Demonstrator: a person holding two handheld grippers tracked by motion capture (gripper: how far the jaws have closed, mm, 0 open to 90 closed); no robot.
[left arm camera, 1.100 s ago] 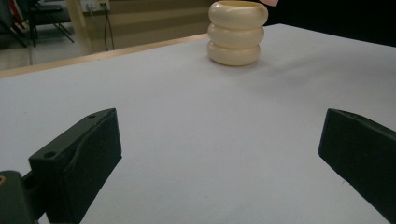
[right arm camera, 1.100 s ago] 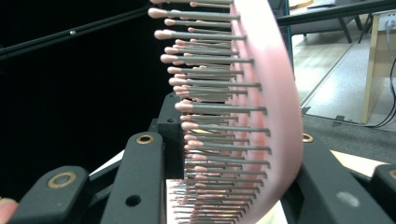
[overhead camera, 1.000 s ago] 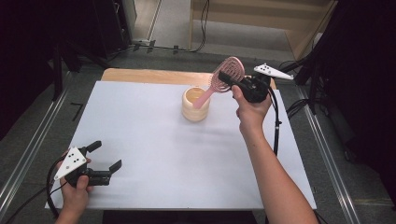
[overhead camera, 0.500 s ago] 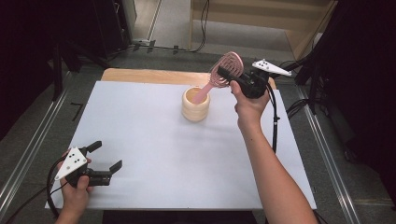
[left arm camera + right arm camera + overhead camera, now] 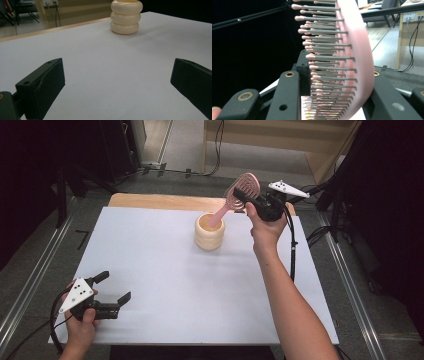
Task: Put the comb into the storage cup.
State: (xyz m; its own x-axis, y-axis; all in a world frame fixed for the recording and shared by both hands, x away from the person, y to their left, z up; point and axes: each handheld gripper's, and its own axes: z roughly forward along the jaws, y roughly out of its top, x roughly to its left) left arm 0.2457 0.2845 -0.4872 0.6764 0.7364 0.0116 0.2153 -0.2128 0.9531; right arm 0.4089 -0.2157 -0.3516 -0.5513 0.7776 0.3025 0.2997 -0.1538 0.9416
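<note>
A cream ribbed cup (image 5: 209, 232) stands on the white table (image 5: 150, 260), toward its far edge. The pink hairbrush (image 5: 242, 190) leans out of the cup, handle tip inside the mouth, head raised up and to the cup's right. The right gripper (image 5: 245, 197) pinches the brush head between its jaws. The left gripper (image 5: 114, 287) rests well apart from the cup, near the table's front left corner, jaws spread on nothing.

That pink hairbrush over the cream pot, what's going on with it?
A person's right gripper is clamped on the head of the pink plastic hairbrush, one jaw on the bristle side and one on the back. The brush tilts, its handle tip inside the cream ribbed pot on the white table. The left gripper rests open near the table's front left corner, holding nothing.
</note>
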